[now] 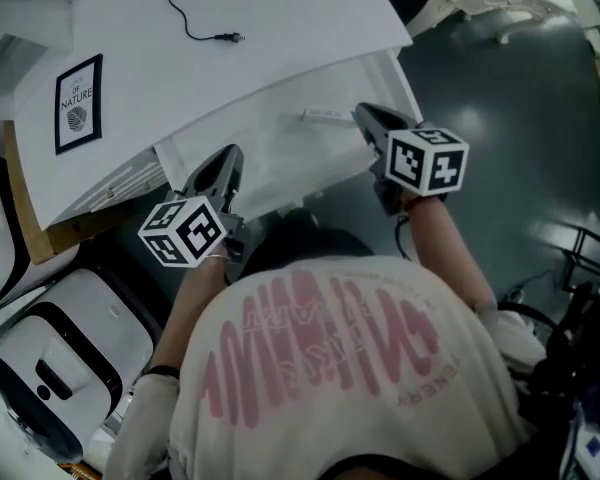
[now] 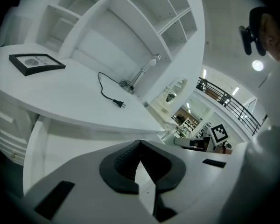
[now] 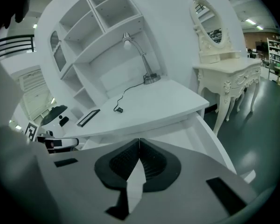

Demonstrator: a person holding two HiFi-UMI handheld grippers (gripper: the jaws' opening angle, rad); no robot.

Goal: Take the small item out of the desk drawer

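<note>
Held left claw and right claw shut, empty, over open drawer below white counter. Spotted small item inside, near right claw; framed picture, cord on counter; dark green floor alongside.

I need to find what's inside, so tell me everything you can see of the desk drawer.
The desk drawer is white, apparently painted wood, and stands pulled out from under the desk top. It looks wide and shallow, with low side walls. A small pale oblong item lies on its floor, close under the desk top's edge. The right gripper, shut and empty, hangs over the drawer's right end near the item; whether it touches anything cannot be told.
</note>
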